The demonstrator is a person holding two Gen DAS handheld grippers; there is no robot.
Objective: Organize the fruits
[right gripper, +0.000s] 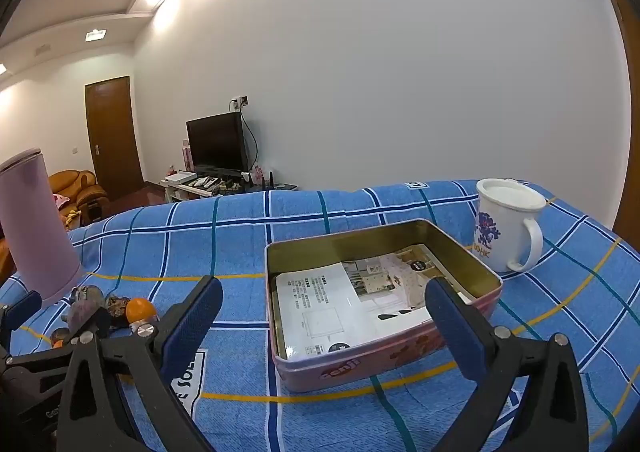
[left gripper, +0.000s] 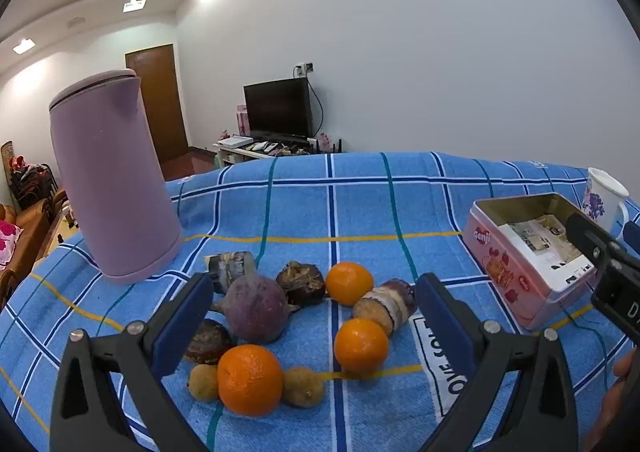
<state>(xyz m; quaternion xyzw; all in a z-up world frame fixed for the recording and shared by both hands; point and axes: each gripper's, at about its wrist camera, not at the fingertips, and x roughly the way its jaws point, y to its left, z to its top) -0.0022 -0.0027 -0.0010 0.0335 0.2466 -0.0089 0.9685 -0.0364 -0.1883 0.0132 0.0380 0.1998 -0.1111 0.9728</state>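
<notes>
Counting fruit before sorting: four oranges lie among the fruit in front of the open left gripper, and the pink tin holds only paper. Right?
Not quite: there are three oranges, as the left wrist view shows. The left gripper is open, and the pink tin holds only paper.

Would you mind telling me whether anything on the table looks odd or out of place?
Yes: the pink tin, the likely home for the fruit, holds printed paper rather than fruit. The oranges and other pieces lie loose in a pile on the cloth. Nothing looks spilled or tipped.
</notes>
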